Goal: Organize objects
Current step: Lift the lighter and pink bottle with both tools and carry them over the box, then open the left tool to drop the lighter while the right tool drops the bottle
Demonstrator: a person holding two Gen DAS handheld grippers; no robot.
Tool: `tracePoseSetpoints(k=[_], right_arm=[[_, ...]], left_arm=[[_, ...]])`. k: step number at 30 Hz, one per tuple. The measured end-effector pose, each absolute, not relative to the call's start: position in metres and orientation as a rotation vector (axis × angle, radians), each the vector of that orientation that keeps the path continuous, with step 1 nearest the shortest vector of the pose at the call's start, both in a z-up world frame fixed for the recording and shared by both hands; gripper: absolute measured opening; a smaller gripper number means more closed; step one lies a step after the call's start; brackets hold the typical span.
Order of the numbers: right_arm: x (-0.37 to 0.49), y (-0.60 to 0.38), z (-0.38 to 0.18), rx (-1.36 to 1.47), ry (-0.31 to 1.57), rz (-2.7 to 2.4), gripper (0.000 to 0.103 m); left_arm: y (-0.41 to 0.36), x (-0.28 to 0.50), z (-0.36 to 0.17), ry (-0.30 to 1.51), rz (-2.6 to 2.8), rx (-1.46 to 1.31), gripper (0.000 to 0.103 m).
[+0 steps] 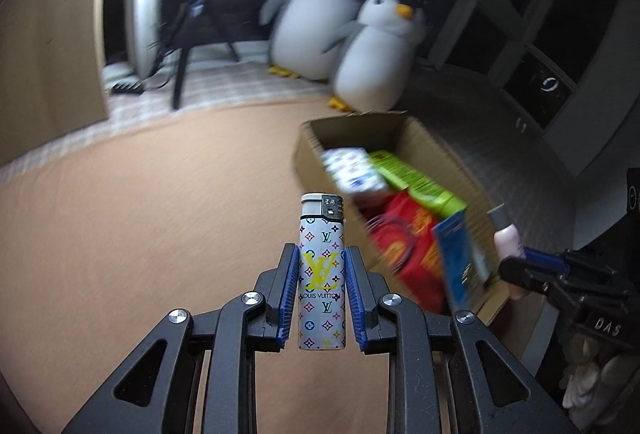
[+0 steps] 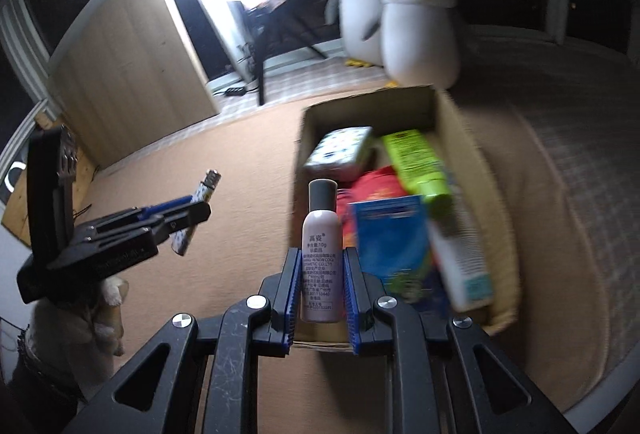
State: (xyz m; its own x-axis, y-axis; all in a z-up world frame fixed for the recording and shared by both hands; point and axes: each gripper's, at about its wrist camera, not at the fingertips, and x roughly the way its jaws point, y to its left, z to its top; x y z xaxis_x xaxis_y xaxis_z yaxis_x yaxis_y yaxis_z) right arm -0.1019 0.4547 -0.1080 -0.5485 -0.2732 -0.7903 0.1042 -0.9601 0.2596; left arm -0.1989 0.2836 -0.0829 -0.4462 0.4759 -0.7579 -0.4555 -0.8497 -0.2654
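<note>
Both hand-held grippers carry items beside an open brown cardboard box (image 2: 460,137).

The left hand-held gripper (image 1: 322,288) is clamped on a white monogram-printed lighter (image 1: 321,274) at lower centre. The right hand-held gripper (image 2: 321,284) is clamped on a small pale pink bottle with a grey cap (image 2: 322,254), in front of the box, which holds a green carton (image 2: 416,161) and a blue packet (image 2: 390,234).

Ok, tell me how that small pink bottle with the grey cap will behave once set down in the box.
The small pink bottle with the grey cap looks rigid and probably light. Tall and narrow, it may tip among the packets in the cardboard box, then roll.
</note>
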Motion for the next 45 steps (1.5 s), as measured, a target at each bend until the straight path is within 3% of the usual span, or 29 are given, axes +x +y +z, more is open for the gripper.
tracePoseSetpoints(k=[14,33,35,36,37,40,45], right_arm=[[-0.107,0.511,-0.108,1.369,-0.300,-2.631,0.018],[-0.125,0.524,-0.122,1.403,-0.312,-2.609,0.018],[-0.125,0.526,-0.122,1.400,-0.325,-2.618,0.019],[-0.126,0.526,-0.122,1.397,-0.329,-2.616,0.019],[-0.126,0.526,-0.121,1.396,-0.328,-2.616,0.021],[-0.126,0.524,-0.120,1.392,-0.319,-2.624,0.031],[-0.126,0.521,-0.120,1.396,-0.330,-2.625,0.031]], left_arm=[[0.383,-0.223,-0.077,0.041,2.255,-1.156,0.025],[0.418,-0.250,-0.088,0.083,2.236,-1.152,0.025],[0.418,-0.250,-0.087,0.085,2.241,-1.146,0.031],[0.418,-0.250,-0.086,0.081,2.242,-1.144,0.041],[0.417,-0.250,-0.085,0.076,2.244,-1.139,0.044],[0.415,-0.251,-0.083,0.071,2.248,-1.132,0.046],[0.406,-0.248,-0.076,0.072,2.255,-1.117,0.046]])
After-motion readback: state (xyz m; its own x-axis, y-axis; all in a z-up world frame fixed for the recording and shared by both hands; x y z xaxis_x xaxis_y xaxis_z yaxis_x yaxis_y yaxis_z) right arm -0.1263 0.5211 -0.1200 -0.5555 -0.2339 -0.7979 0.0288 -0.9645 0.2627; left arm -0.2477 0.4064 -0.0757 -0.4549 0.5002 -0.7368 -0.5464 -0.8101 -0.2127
